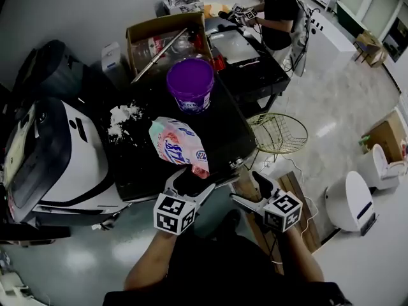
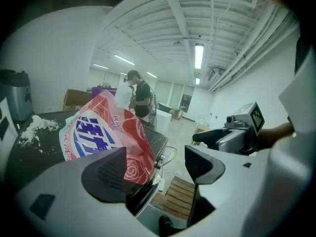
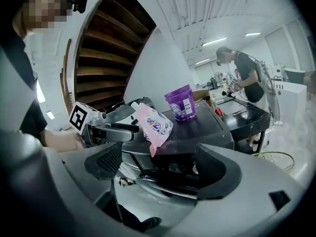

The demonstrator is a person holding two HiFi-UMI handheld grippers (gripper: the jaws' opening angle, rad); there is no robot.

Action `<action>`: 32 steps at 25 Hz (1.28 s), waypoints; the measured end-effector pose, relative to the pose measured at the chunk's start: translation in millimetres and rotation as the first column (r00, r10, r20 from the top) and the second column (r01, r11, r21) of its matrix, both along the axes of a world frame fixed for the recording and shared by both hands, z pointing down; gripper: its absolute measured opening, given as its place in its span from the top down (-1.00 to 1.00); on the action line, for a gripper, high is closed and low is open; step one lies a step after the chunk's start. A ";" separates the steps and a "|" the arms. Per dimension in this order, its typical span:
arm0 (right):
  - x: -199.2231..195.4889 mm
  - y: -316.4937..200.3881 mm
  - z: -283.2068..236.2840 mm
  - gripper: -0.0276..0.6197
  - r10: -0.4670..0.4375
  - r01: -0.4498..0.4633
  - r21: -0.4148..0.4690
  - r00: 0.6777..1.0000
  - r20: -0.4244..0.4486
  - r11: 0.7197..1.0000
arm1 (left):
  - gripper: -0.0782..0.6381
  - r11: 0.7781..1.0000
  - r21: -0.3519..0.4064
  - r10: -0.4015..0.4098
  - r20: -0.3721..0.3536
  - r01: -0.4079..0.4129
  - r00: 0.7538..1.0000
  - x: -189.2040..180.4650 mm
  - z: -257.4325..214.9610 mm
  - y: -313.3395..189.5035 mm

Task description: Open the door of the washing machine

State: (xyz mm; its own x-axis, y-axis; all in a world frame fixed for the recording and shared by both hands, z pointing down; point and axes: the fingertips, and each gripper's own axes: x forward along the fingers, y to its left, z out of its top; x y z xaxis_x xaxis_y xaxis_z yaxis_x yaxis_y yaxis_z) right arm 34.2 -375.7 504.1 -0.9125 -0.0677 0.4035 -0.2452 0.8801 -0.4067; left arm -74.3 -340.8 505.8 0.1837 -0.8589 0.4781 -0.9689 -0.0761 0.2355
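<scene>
The black washing machine (image 1: 223, 132) stands in front of me, and in the head view only its top shows. Its dark front with the curved door rim (image 3: 148, 181) fills the lower middle of the right gripper view. My left gripper (image 1: 190, 187) hovers at the machine's near edge. It is open and holds nothing (image 2: 154, 167). To its right, my right gripper (image 1: 250, 191) is also open and empty (image 3: 163, 164), facing the machine's front from a short way off. A pink-and-blue detergent bag (image 1: 178, 142) lies on the top just beyond the left gripper.
A purple bucket (image 1: 190, 81) and spilled white powder (image 1: 124, 116) sit on the machine's top. A white appliance (image 1: 70, 158) stands at the left. To the right are a gold wire basket (image 1: 277, 132) and a wooden slatted stand (image 1: 296, 196). A person (image 1: 277, 11) works at a far table.
</scene>
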 end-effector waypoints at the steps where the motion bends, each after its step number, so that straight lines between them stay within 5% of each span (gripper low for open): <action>1: 1.2 -2.0 3.4 -0.56 -0.033 0.033 -0.011 0.999 0.000 0.999 | -0.29 1.000 -0.004 -0.028 -0.001 0.028 1.000 1.4 2.0 -1.5; 8: 4.8 -2.7 23.0 -0.55 -0.161 0.161 0.005 0.987 -0.012 0.987 | -0.26 0.992 -0.012 -0.125 -0.012 0.125 0.992 19.6 12.4 11.3; 18: 12.9 85.8 35.9 -0.49 -0.316 0.313 -0.060 0.947 -0.059 0.948 | -0.21 0.963 -0.015 -0.268 -0.081 0.268 0.960 42.3 24.0 85.3; 26: 28.9 98.3 53.9 -0.46 -0.269 0.263 -0.094 0.961 -0.069 0.960 | -0.20 0.958 -0.087 -0.280 -0.076 0.273 0.957 49.0 47.9 119.0; 32: 18.1 84.4 90.1 -0.44 -0.321 0.306 -0.122 0.939 -0.127 0.944 | -0.20 0.945 -0.132 -0.311 -0.078 0.300 0.947 41.4 70.2 107.1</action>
State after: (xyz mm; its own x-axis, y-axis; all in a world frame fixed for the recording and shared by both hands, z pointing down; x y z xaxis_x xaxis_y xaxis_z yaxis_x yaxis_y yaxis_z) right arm 52.4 -291.4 594.3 -0.8129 0.2596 0.5214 -0.0253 0.8786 -0.4769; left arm -32.9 -233.7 576.0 -0.0284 -0.8199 0.5717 -0.9133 0.2538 0.3186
